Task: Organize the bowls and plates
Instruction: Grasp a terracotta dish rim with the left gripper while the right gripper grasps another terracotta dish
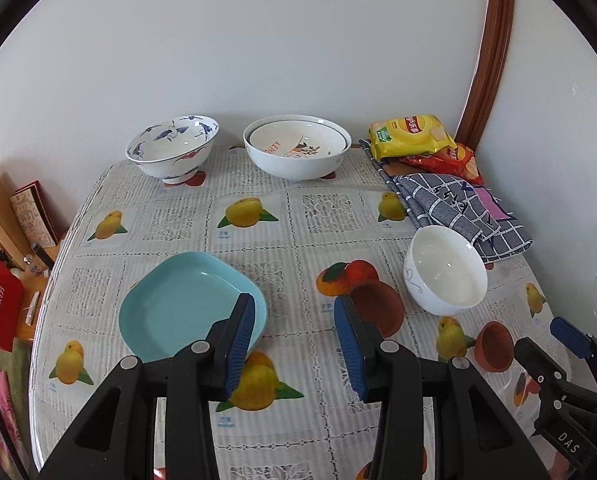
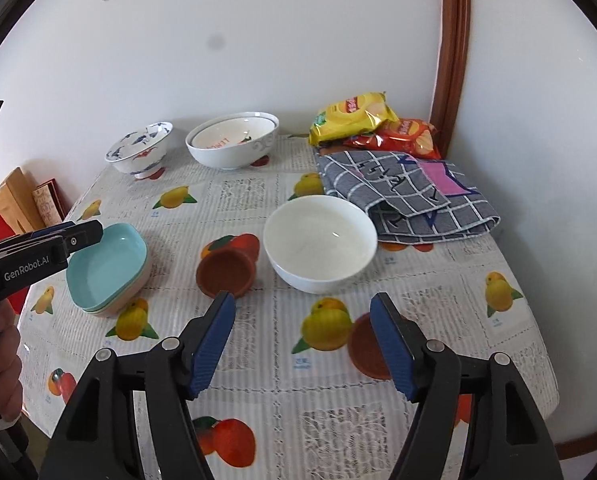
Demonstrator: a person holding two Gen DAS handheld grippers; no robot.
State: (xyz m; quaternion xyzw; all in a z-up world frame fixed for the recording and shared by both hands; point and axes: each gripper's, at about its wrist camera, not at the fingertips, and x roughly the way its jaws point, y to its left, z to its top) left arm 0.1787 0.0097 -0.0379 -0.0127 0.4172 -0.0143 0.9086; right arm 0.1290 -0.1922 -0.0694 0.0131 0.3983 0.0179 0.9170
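The stack of shallow square plates (image 2: 106, 270), turquoise on top with paler ones beneath, sits upright near the left edge of the round table (image 2: 338, 420). Only the right wrist view shows it as a stack; from the left wrist it reads as a single turquoise plate (image 1: 186, 300). The plates have no clear long axis.

Everything else is placed from that stack. Behind it, by the wall, stands a blue-and-white painted porcelain bowl (image 1: 173, 148). Right of that bowl, a large white bowl (image 1: 297, 152) holds a smaller lemon-printed dish (image 1: 294, 140) inside. Right of the stack, mid-table, a plain white ceramic bowl (image 2: 320, 236) stands upright, touching a folded grey checked cloth (image 2: 410, 196). Beyond the cloth, in the far right corner, lie a yellow crisp packet (image 2: 352, 118) and a red one (image 2: 398, 138).

The left gripper (image 1: 294, 340) hovers just right of the stack, its blue-padded jaws apart with nothing between them. The right gripper (image 2: 302, 344) hangs in front of the white bowl, jaws wide apart and empty.

The table wears a glossy cloth printed with fruit and lace squares. The walls are white, with a brown wooden door frame (image 2: 452, 48) at right.
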